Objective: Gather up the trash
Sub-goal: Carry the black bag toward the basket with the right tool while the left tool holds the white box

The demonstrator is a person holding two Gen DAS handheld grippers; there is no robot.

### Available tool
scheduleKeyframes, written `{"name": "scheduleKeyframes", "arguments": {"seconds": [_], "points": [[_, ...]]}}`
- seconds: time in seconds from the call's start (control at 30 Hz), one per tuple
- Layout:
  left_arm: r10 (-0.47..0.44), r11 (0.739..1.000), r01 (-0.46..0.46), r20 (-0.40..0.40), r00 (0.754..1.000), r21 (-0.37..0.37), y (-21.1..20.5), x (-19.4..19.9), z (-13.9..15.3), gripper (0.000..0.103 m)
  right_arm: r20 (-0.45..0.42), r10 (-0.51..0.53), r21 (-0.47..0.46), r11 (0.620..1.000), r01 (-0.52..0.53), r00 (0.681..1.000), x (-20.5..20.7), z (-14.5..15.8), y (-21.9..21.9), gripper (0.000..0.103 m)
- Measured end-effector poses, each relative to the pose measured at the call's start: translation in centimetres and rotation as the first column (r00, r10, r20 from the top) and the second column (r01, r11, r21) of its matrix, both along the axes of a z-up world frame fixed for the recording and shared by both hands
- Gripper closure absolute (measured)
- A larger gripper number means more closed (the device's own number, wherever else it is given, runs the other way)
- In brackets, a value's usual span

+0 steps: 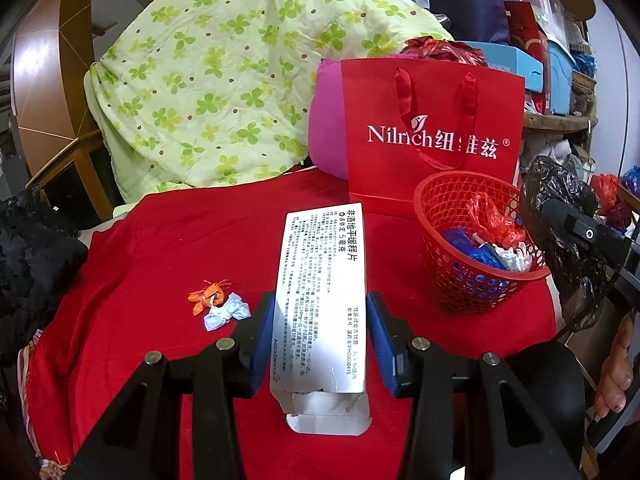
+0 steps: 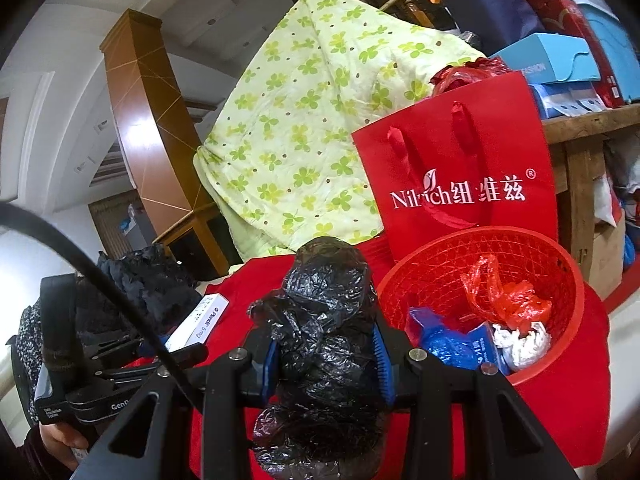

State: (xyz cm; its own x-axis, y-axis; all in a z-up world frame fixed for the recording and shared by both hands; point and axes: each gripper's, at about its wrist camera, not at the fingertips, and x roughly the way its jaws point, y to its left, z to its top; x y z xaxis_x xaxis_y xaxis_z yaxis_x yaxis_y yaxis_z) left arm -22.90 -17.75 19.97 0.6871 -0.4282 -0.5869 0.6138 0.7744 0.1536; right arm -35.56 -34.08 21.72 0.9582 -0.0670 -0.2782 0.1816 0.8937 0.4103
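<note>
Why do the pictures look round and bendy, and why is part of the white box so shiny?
Both wrist views use fisheye lenses, so edges curve and corners go black. In the left wrist view, light glares off the medicine box, washing out its lower print. In the right wrist view, the black plastic bag glints and a bright window blows out the left side.

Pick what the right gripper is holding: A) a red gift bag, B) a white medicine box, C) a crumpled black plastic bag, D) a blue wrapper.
C: the right gripper has its blue pads pressed on a crumpled black plastic bag, next to the red basket.
</note>
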Motion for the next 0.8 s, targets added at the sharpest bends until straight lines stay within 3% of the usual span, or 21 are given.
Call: {"name": "scheduleKeyframes", "arguments": {"seconds": [0.8], "points": [[-0.062, 0.996, 0.062, 0.004, 0.998, 0.059, -3.5, -1.7, -0.9, 0.056, 0.013, -0.053, 0.062, 0.997, 0.052, 0.999, -2.1, -1.1, -3.0, 0.061]]}}
